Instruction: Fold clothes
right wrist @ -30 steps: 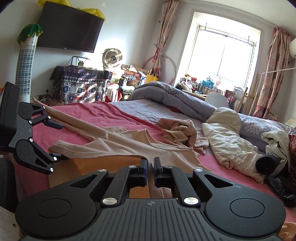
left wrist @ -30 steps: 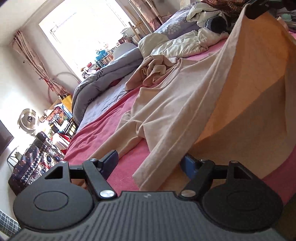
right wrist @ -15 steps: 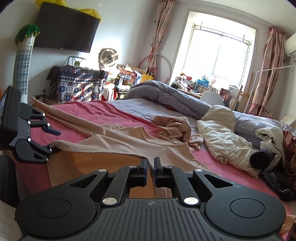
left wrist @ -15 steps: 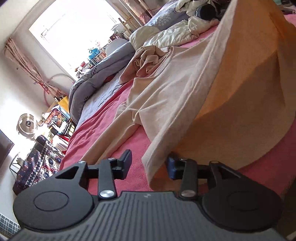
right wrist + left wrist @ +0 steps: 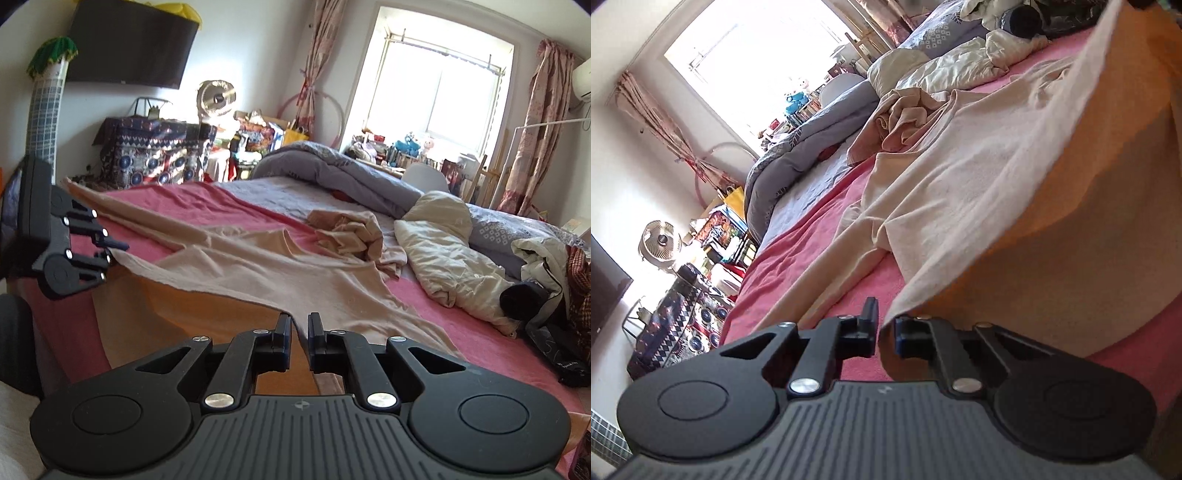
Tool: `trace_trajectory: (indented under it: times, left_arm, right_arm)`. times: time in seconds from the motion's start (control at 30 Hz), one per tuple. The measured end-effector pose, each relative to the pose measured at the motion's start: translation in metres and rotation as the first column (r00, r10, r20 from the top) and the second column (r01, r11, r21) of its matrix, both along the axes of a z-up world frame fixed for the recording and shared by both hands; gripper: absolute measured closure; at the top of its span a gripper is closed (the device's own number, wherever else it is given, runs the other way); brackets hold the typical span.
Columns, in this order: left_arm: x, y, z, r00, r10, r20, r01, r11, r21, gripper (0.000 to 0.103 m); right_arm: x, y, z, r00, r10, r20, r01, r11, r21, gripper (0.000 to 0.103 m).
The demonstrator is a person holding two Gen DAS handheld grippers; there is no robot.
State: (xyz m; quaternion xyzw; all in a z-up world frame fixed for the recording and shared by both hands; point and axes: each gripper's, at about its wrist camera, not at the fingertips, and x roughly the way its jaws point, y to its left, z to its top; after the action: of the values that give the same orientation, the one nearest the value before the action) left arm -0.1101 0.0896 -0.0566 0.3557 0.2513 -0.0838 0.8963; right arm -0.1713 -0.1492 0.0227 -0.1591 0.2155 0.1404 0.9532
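A beige long-sleeved garment [image 5: 266, 269] lies spread on the pink bedsheet [image 5: 166, 199], its hem lifted off the bed. It also shows in the left wrist view [image 5: 979, 177]. My left gripper [image 5: 885, 330] is shut on one corner of the hem; it also shows at the left of the right wrist view [image 5: 110, 254]. My right gripper [image 5: 299, 332] is shut on the other hem corner. One sleeve [image 5: 122, 206] stretches towards the bed's left edge. The far end of the garment is bunched up [image 5: 351, 232].
A grey duvet [image 5: 332, 173] and a cream quilt [image 5: 443, 251] lie further back on the bed. Dark clothes [image 5: 546, 295] pile at the right. A patterned cabinet [image 5: 155, 151], a fan [image 5: 216, 98] and a wall TV [image 5: 129, 40] stand beyond the bed.
My left gripper has closed from wide open onto the hem corner. The right gripper has stayed shut on its corner and the hem has lifted a little.
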Motion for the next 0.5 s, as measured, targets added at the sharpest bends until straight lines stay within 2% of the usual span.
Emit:
trace_trajectory:
  times: [0.17, 0.23, 0.27, 0.33, 0.4, 0.5]
  left_arm:
    - [-0.004, 0.008, 0.007, 0.999, 0.033, -0.012, -0.033, 0.997, -0.069, 0.097]
    - [-0.004, 0.014, 0.011, 0.998, 0.06, -0.022, -0.062, 0.992, -0.11, 0.097]
    - [-0.004, 0.017, 0.014, 0.997, 0.073, -0.024, -0.076, 0.988, -0.133, 0.097]
    - [-0.004, 0.022, 0.02, 0.996, 0.087, -0.032, -0.091, 0.982, -0.166, 0.097]
    - [-0.005, 0.025, 0.024, 0.995, 0.098, -0.03, -0.102, 0.978, -0.181, 0.097]
    - [-0.005, 0.029, 0.024, 0.993, 0.111, -0.036, -0.116, 0.977, -0.181, 0.097]
  right_arm:
    - [0.001, 0.006, -0.043, 0.994, -0.07, -0.085, 0.057, 0.988, -0.14, 0.092]
    - [0.001, 0.007, -0.059, 0.991, -0.1, -0.091, 0.08, 0.976, -0.202, 0.09]
    - [0.001, 0.008, -0.067, 0.989, -0.115, -0.089, 0.092, 0.968, -0.232, 0.084]
    - [0.002, 0.01, -0.074, 0.987, -0.14, -0.075, 0.117, 0.961, -0.252, 0.066]
    - [0.003, 0.012, -0.081, 0.987, -0.15, -0.054, 0.13, 0.954, -0.271, 0.045]
    - [0.002, 0.015, -0.089, 0.988, -0.153, -0.024, 0.138, 0.94, -0.312, 0.044]
